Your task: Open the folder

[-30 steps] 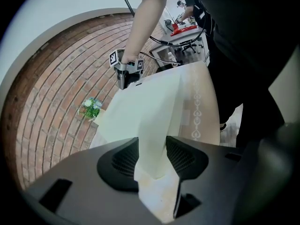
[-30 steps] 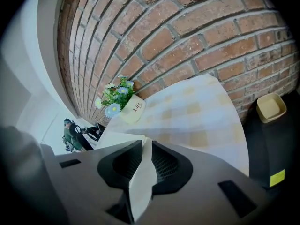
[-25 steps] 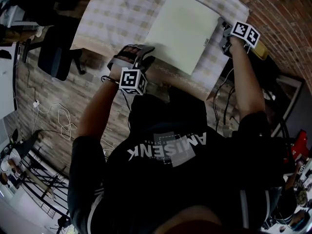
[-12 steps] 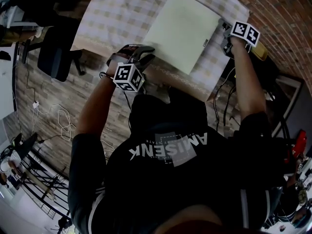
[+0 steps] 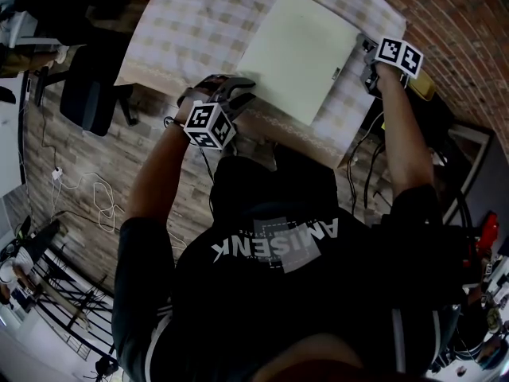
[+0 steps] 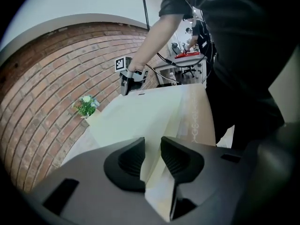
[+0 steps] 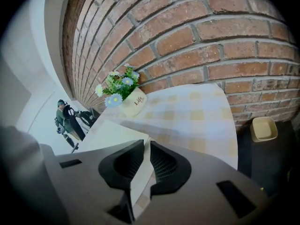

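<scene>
A pale cream folder (image 5: 298, 50) lies closed on the checked tablecloth (image 5: 191, 22). My left gripper (image 5: 242, 90) is at its near left corner. In the left gripper view the folder's corner (image 6: 140, 116) runs up between the jaws of the left gripper (image 6: 152, 142). Those jaws have just been closing in from wide and then eased slightly apart, and they sit against the folder. My right gripper (image 5: 367, 50) holds the opposite corner at the table's right edge. In the right gripper view the right gripper (image 7: 147, 144) is shut narrowly on that corner of the folder (image 7: 117, 135).
A small flower pot (image 7: 126, 100) stands on the table by the brick wall (image 7: 211, 32), just beyond the folder. A yellow tray (image 7: 262, 128) sits low beside the table's right edge. On the floor to the left are an office chair (image 5: 91, 94) and loose cables (image 5: 103, 189).
The left gripper has rolled and edged closer to the folder's corner, and its jaws have narrowed. The right gripper and the folder have stayed where they were.
</scene>
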